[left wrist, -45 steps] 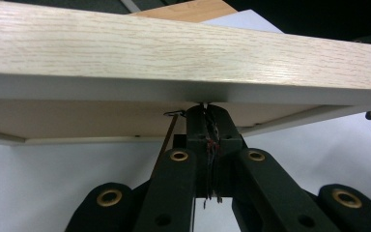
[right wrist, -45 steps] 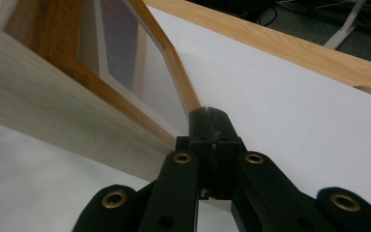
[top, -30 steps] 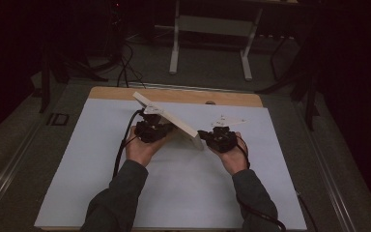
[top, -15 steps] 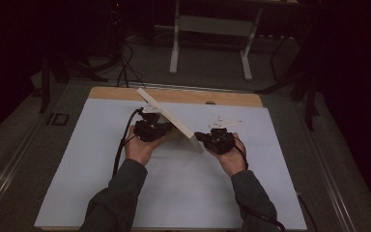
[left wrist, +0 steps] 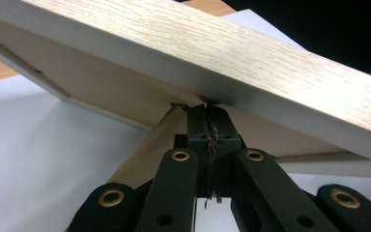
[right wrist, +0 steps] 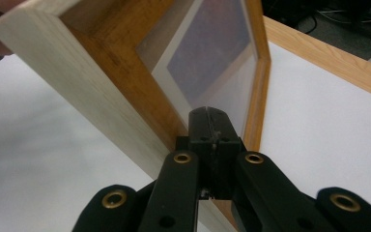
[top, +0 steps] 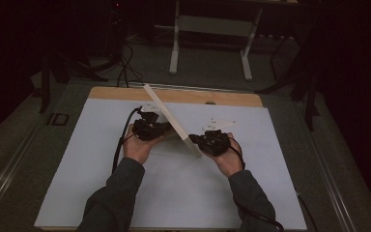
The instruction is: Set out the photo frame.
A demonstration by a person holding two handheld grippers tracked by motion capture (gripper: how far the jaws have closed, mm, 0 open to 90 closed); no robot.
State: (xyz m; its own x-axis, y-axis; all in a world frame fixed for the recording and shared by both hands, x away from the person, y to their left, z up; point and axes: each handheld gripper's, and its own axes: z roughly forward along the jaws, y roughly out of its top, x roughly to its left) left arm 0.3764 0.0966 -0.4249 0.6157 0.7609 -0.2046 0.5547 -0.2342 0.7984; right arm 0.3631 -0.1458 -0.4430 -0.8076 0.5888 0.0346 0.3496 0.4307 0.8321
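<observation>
White sheet (top: pixel 125 193) over wooden table (top: pixel 125 93), dark room.

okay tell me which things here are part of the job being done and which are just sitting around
In the job:
- wooden picture frame, tilted up on edge between the hands
- left claw, shut, tip against the frame's back
- right claw, shut, tip at the frame's glass side

Just about:
- white sheet covering the table
- table's wooden edge
- metal stand on the floor beyond
</observation>
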